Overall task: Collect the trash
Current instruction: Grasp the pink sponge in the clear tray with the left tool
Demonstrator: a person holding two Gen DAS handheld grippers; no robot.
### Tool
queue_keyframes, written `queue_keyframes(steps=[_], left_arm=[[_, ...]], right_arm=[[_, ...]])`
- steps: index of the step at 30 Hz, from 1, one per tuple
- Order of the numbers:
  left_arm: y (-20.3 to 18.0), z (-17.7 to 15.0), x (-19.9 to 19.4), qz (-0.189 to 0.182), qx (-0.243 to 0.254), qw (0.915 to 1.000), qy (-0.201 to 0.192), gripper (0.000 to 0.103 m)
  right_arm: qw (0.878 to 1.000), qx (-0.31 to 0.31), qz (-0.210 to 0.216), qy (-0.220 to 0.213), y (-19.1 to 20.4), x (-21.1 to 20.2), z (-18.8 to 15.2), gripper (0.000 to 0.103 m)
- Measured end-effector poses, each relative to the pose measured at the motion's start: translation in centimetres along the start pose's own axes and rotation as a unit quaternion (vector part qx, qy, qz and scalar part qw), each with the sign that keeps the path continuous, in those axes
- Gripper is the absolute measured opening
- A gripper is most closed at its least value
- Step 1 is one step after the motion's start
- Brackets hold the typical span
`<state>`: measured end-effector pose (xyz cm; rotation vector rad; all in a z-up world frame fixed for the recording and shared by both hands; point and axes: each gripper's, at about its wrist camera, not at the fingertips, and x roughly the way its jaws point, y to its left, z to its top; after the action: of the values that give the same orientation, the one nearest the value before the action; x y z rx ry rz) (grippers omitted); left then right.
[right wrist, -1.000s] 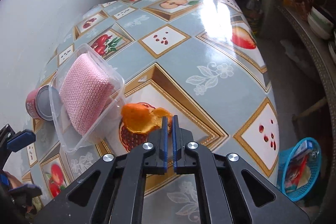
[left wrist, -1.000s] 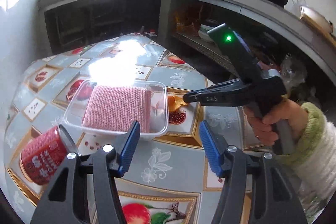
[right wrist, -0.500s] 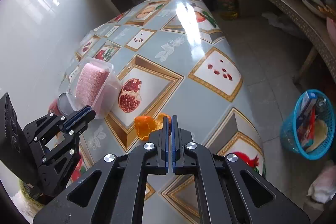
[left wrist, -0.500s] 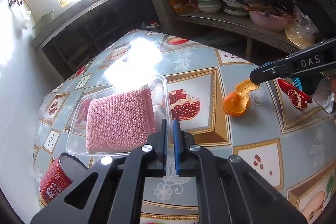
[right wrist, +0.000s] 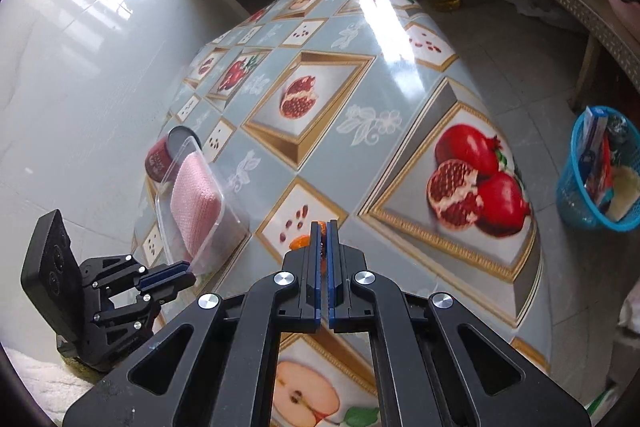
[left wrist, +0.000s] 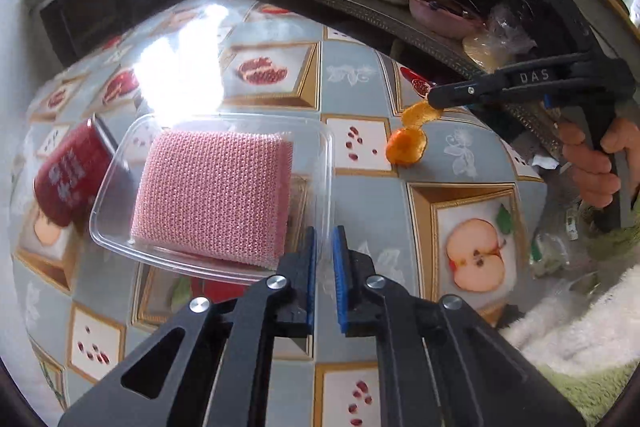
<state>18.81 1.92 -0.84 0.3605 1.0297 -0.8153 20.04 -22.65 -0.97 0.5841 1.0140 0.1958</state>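
Right claw (right wrist: pixel 323 227): jaws fully together, pinching a strip of orange peel (left wrist: pixel 406 143). In the left wrist view the peel hangs from the claw tips, its curled lower end just above the tabletop (left wrist: pixel 360 75) or touching it; which of the two cannot be told. In the right wrist view only a small orange sliver shows at and beside the pad tips. A hand (left wrist: pixel 596 167) with a green and white sleeve grips this tool's handle at the right edge of the left wrist view.

Left claw (left wrist: pixel 324 259): jaws narrow and opening slightly, with a thin gap between the blue pads. The near right corner of a clear plastic tray (left wrist: pixel 120 187) lies at that gap; whether the pads still press its rim cannot be told from either view. The tray rests on the tabletop and contains a pink knitted pad (left wrist: pixel 216 195).

A red can (left wrist: pixel 68 175) lies on its side against the tray's far left edge, its open end toward the tray.

The peel is well to the right of the tray, over the tabletop's right portion, apart from the left claw.

A blue basket (right wrist: pixel 600 171) stands on the floor beyond the tabletop's right edge, holding packaging and scraps. It is well apart from the right claw.

The tabletop carries a glossy cloth printed with pomegranates and apples.
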Motion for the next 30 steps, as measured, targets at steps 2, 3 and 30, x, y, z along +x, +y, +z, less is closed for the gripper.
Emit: queue_keyframes(steps=[2,3,30], left_arm=[[0.7,-0.8,-1.1,-0.022,-0.028,0.9993,-0.001,0.029],[1.0,-1.0,-1.7,-0.032,-0.041,0.9986,-0.008,0.035],[5.5,3.7,4.1,0.069,0.036,0.9961,0.043,0.097]], right_arm=[[1.0,0.004,0.001,0.003,0.1,0.2,-0.9,0.001],[1.0,0.005,-0.002,0.005,0.1,0.4,-1.2,0.002],[1.0,-0.009,-0.011,-0.02,1.0,-0.4,-1.4,0.047]])
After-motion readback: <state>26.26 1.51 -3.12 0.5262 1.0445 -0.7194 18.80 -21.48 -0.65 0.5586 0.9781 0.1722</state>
